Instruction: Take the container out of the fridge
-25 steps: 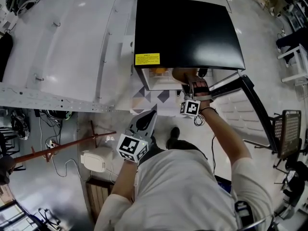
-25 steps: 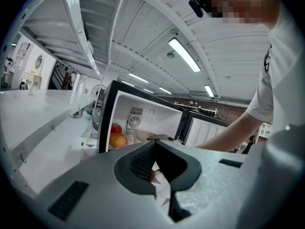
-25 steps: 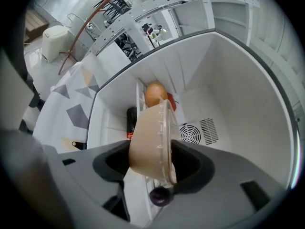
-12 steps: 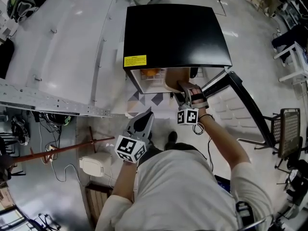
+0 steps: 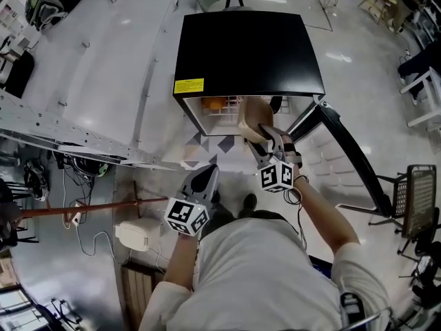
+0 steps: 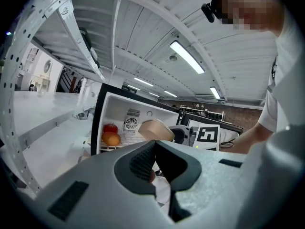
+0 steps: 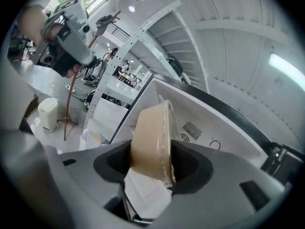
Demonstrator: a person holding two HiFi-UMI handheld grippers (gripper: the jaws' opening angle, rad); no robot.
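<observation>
The tan, lidded container [image 5: 251,114] is clamped between the jaws of my right gripper [image 5: 263,136], tilted on edge just in front of the open black fridge [image 5: 248,50]. In the right gripper view the container [image 7: 151,135] fills the gap of the right gripper [image 7: 153,151], with both pads pressing its sides. My left gripper [image 5: 203,179] hangs lower left of the fridge opening, shut and holding nothing. From the left gripper view the container [image 6: 155,129] shows outside the fridge mouth beside the right gripper [image 6: 189,135].
The fridge door [image 5: 344,140] stands swung open to the right. An orange [image 6: 111,139] and a red fruit [image 6: 110,128] lie on the fridge shelf. White shelving [image 5: 89,67] runs along the left. A white appliance [image 5: 134,234] and a brown stand [image 5: 89,209] sit on the floor.
My right gripper has drawn back from the fridge opening toward the person, bringing the container out with it. The left gripper has stayed about where it was.
</observation>
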